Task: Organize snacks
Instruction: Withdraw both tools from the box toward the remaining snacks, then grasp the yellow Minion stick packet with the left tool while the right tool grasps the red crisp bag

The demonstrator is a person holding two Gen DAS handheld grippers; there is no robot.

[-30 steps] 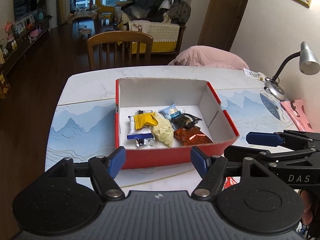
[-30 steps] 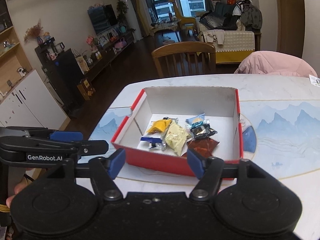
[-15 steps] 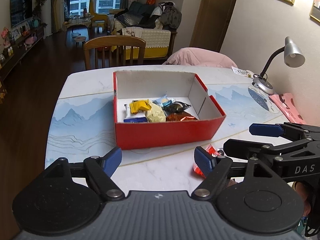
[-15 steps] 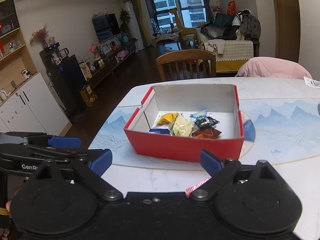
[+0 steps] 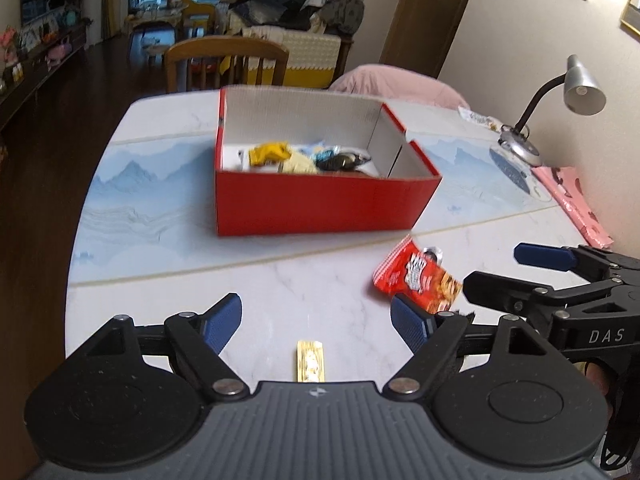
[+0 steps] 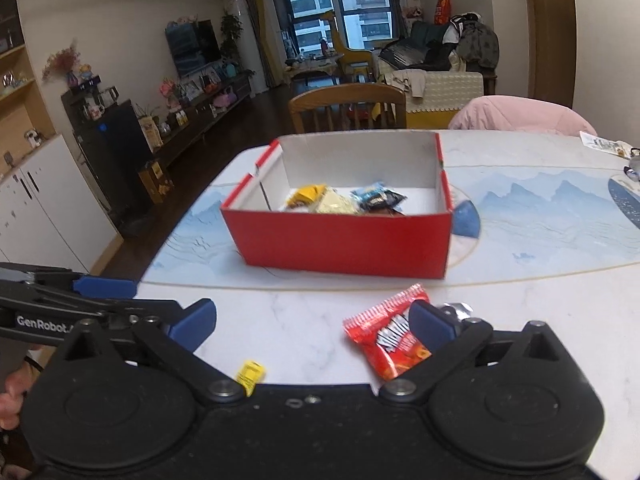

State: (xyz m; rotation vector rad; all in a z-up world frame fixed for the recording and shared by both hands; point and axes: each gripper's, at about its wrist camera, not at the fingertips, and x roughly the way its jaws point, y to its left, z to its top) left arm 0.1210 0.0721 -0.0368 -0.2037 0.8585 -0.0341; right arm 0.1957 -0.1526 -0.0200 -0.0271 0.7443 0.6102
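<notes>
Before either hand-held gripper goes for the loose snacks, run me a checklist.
1. Left hand-held gripper empty, jaws apart: ok.
2. Right hand-held gripper empty, jaws opening: ok.
3. Red snack packet free on the table, outside the box: ok.
4. Small yellow packet in the open before the left hand-held gripper: ok.
5. Red box open-topped, with room inside: ok.
6. Silver wrapper behind the red packet, what it is: cannot tell.
</notes>
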